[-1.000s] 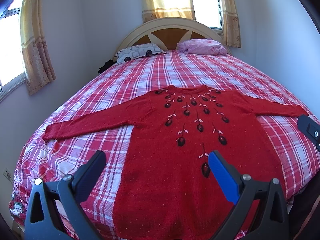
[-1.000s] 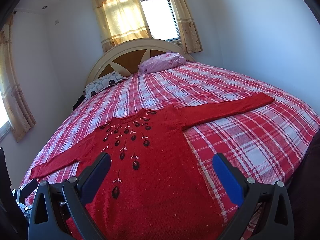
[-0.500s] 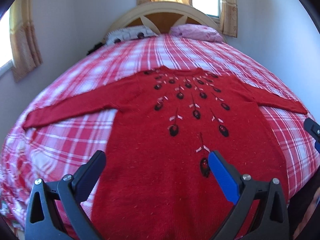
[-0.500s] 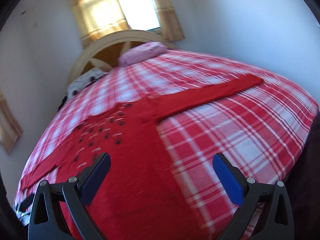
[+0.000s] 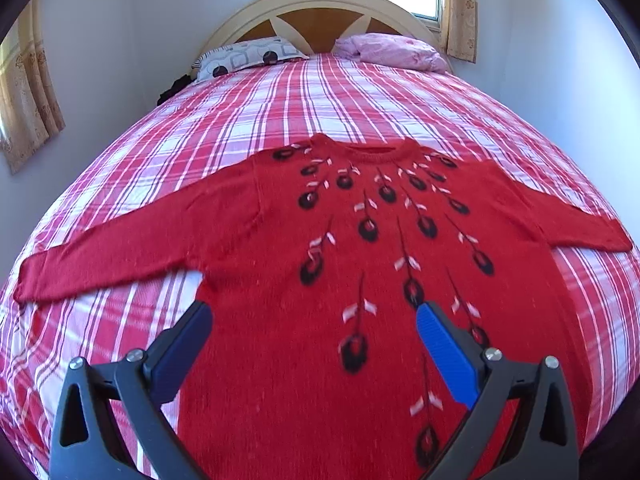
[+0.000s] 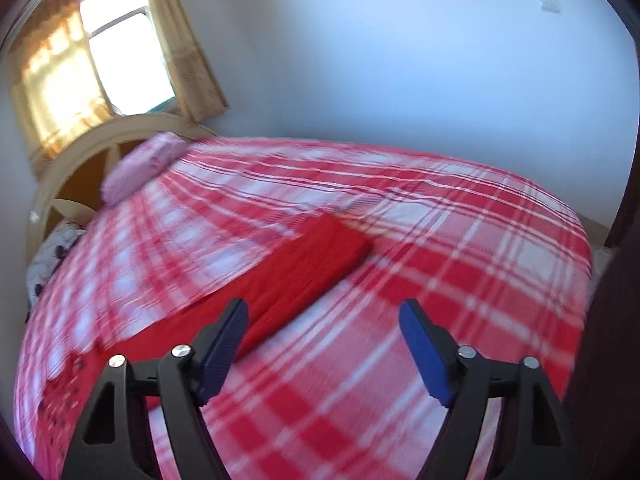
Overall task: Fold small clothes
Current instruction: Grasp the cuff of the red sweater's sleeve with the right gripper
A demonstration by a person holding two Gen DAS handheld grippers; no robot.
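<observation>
A red knit sweater (image 5: 360,248) with dark bud patterns lies flat, front up, on the plaid bed, both sleeves spread outward. My left gripper (image 5: 312,312) hovers open over the sweater's lower body, nothing between its fingers. In the blurred right wrist view the sweater's right sleeve (image 6: 304,260) lies across the plaid cover, its cuff toward the far right. My right gripper (image 6: 322,312) hangs above the cover beside that sleeve; its jaws are closing with only air between them.
The bed's red and white plaid cover (image 5: 320,100) fills both views. A patterned pillow (image 5: 248,54) and a pink pillow (image 5: 392,50) lie by the cream headboard (image 5: 320,8). Walls stand close on both sides, and curtained windows sit behind the headboard.
The left gripper has come lower and closer over the sweater's body. The right gripper has swung right toward the sleeve's end, rolled, and its jaws have narrowed.
</observation>
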